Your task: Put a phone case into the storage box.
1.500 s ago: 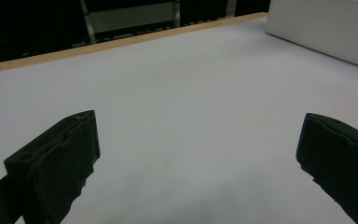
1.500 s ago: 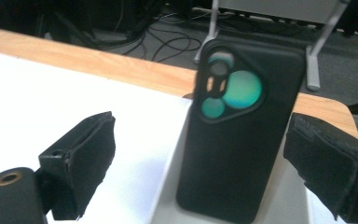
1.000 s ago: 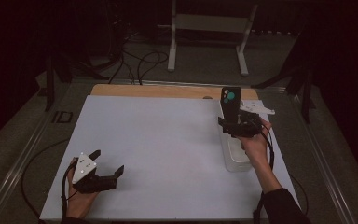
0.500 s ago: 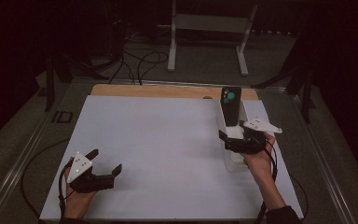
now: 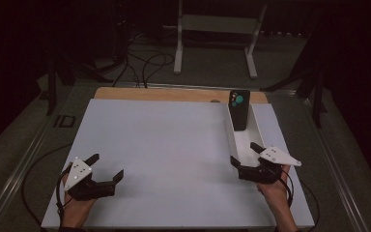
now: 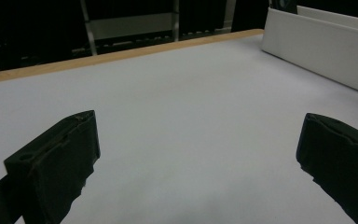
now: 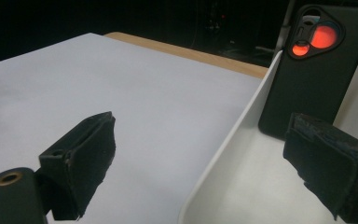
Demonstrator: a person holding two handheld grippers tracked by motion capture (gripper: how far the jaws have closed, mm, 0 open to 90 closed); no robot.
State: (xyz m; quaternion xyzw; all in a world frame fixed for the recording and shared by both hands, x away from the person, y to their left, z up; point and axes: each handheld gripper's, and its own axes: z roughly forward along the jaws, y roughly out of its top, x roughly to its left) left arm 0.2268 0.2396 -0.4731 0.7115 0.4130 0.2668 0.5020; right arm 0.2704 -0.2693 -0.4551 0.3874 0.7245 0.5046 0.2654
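Since a second ago the right gripper (image 5: 245, 157) has drawn back from the phone (image 5: 239, 110) toward the person and come down to the near end of the tray (image 5: 244, 144); the phone, which then sat just beyond its jaws, now stands on its own, upright and leaning against the tray's far end, camera side toward the person; the left gripper (image 5: 107, 167) has hardly shifted, low over the near left of the white board (image 5: 174, 145); both grippers are empty, the right with jaws spread wide, one over the board and one inside the tray as the right gripper view has it (image 7: 200, 154), the left with jaws equally wide over bare board (image 6: 196, 163), the tray's wall (image 6: 317, 51) off to one side; judging from this, the placing of the phone (image 7: 314, 70) in the tray looks done, released and stable enough to stand unaided; what is left, if anything, seems only to pull the hands clear and rest them, though whether the phone is meant to stay propped or lie flat I cannot tell.
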